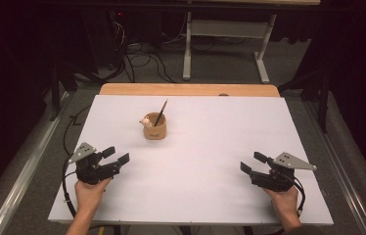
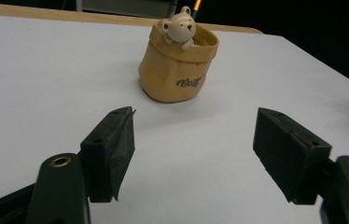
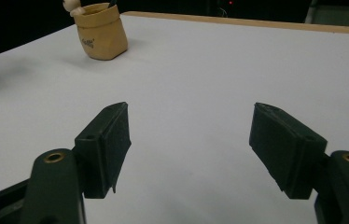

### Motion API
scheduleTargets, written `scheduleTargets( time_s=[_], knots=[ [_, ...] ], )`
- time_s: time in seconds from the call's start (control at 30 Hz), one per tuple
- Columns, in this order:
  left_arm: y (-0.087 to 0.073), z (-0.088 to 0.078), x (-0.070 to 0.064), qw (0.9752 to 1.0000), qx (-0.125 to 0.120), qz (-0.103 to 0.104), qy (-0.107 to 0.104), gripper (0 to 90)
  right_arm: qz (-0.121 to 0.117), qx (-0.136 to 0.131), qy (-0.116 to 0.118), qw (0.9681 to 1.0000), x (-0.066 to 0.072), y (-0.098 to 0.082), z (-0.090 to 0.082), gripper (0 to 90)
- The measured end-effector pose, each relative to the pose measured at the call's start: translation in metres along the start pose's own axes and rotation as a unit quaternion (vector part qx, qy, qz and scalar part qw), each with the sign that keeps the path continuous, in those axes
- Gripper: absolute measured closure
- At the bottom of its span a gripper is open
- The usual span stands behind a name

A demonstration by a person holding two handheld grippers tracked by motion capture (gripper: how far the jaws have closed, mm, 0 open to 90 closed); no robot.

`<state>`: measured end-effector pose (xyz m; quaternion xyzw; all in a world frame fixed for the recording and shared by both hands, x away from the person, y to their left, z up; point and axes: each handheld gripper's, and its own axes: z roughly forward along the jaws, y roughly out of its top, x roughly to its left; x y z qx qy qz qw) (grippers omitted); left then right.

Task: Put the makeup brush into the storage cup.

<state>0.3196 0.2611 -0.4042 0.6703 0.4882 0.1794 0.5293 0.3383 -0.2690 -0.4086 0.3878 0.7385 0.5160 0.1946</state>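
A white counter (image 1: 191,196) seen from above, w/ a person's two hands holding grippers near its near edge. Toward the far edge, a bit left of centre, sits a tan pouch-shaped pen holder (image 1: 154,128) w/ a small bear figure (image 1: 146,121) peeking over its rim and a pencil (image 1: 161,112) standing in it, tilted so the top leans to the far right. The pencil's long axis is near upright, so any pick would prob. need to come from above or the side, pulling up along it. Left gripper (image 1: 116,156) rests by the near-left corner, fingers (image 2: 112,149) spread wide apart, holding nothing. Right gripper (image 1: 252,162) sits by the near-right corner, fingers (image 3: 107,144) also spread wide, holding nothing. Key relation: the holder lies ahead of both, forward and to the right of the left gripper, forward and well to the left of the right one. In the left gripper view the holder (image 2: 177,63) looks close, almost centred between the fingers; in the right gripper view it (image 3: 101,31) is small, far off at upper left. Judgement: left hand is nearer and better lined up for the reach.
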Motion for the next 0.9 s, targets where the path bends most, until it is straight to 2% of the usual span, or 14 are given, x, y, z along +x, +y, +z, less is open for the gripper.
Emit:
scheduleTargets(
  time_s=[0.9],
  knots=[
    [0.0006, -0.0013, 0.0029, 0.9999, -0.002, -0.007, -0.008, 29.2, 0.002, 0.004, 0.003, 1.0000, -0.0009, -0.0003, 0.0020, 30.5]
  ],
)
